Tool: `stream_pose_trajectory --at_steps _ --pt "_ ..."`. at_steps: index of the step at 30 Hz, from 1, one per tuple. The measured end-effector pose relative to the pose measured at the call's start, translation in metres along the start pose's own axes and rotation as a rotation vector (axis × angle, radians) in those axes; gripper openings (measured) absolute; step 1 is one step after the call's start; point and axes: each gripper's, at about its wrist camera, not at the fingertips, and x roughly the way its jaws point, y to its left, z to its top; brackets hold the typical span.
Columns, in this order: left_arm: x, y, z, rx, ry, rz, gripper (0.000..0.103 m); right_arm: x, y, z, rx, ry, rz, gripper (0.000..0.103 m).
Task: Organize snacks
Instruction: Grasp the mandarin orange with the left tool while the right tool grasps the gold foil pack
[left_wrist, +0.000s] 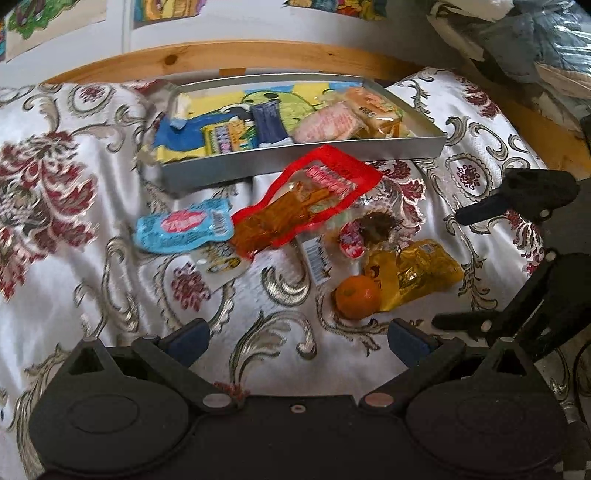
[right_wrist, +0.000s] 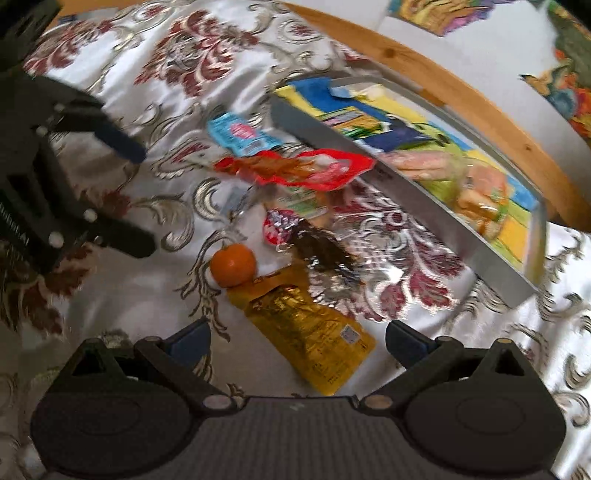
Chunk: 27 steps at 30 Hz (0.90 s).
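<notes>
Both grippers, left gripper (left_wrist: 297, 334) and right gripper (right_wrist: 295, 338), spread wide, empty, above loose snacks: tangerine (right_wrist: 233, 265), yellow pouch (right_wrist: 314, 339), red packet (left_wrist: 306, 201) beside tray (left_wrist: 303, 157). Step: choosing pick; next needs descent, pinch.

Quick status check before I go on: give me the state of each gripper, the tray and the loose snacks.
left gripper: open, empty, above the cloth.
right gripper: open, empty, over the yellow packet.
tray: on the cloth, partly filled with packets.
red packet: outside the tray, its top edge against the tray's front wall.
blue packet: flat on the cloth.
orange: on the cloth, touching the yellow packet.
</notes>
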Motion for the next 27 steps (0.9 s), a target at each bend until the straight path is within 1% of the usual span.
stream_pose_trajectory --at_steps 4,10,13,18,20,23,25,27 --pt "0.008 -0.002 0.002 0.013 0.0 -0.012 0.102 0.014 -0.006 -0.001 0.005 -0.001 0.049 0.103" --pt "0.016 0.001 0.004 -0.016 0.011 -0.032 0.102 0.038 -0.021 -0.003 0.06 0.015 0.106 0.102" --pt "0.019 0.001 0.003 -0.013 0.015 -0.039 0.102 0.046 -0.026 -0.002 0.076 0.017 0.133 0.102" --pt "0.018 -0.001 0.003 -0.008 0.012 -0.056 0.102 0.053 -0.035 -0.001 0.139 0.066 0.181 0.101" --pt "0.017 -0.002 0.002 -0.003 0.006 -0.065 0.102 0.051 -0.034 -0.002 0.125 0.081 0.189 0.098" --pt "0.015 -0.006 0.001 0.015 -0.004 -0.076 0.102 0.045 -0.035 -0.002 0.107 0.111 0.225 0.087" --pt "0.015 -0.008 0.0 0.028 -0.008 -0.09 0.102 0.04 -0.035 -0.003 0.097 0.123 0.243 0.077" --pt "0.017 -0.009 0.0 0.043 -0.003 -0.11 0.102 0.036 -0.031 -0.003 0.084 0.131 0.247 0.075"
